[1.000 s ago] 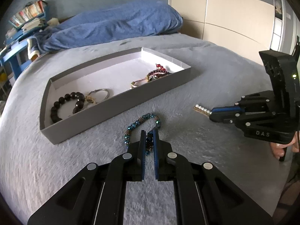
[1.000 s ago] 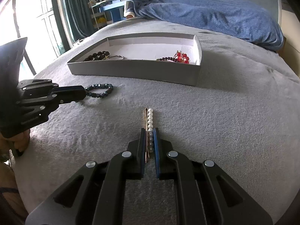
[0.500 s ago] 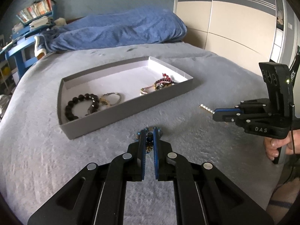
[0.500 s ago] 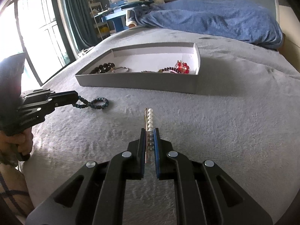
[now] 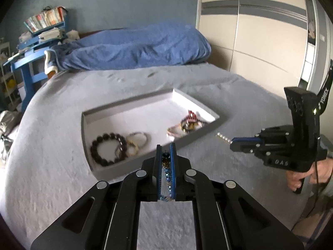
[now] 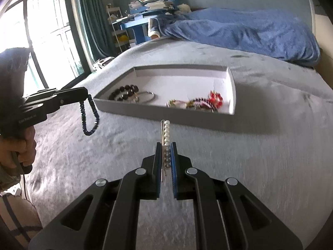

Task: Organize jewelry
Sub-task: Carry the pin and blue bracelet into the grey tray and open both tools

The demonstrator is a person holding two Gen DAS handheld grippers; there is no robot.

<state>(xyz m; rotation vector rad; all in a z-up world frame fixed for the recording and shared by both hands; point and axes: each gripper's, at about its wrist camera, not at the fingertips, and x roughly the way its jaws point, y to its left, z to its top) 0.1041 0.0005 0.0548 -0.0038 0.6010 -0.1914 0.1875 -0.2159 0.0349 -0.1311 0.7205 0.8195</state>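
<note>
My left gripper [image 5: 166, 149] is shut on a blue beaded bracelet [image 5: 166, 170], lifted off the grey bed. In the right wrist view that bracelet [image 6: 90, 115] dangles from the left gripper [image 6: 84, 95] in a loop. My right gripper [image 6: 166, 145] is shut on a pearl hair pin [image 6: 166, 133], held above the blanket; the same hair pin [image 5: 223, 137] pokes out of the right gripper [image 5: 232, 141] in the left wrist view. Just beyond both sits a grey jewelry tray [image 5: 145, 104] holding a black bead bracelet [image 5: 107, 149], a ring bangle [image 5: 137, 139] and a red and gold pile [image 5: 188, 123].
A blue duvet [image 5: 133, 48] lies bunched at the head of the bed. A blue desk with books [image 5: 35, 39] stands past the bed's far left corner, a wardrobe [image 5: 260, 37] to the right. A hand [image 5: 299, 177] grips the right gripper's handle. A window [image 6: 41, 41] is at the left.
Both grippers have risen off the blanket with their pieces. The blue bracelet left the bed and now hangs from the left gripper; the pearl pin came up with the right one.
</note>
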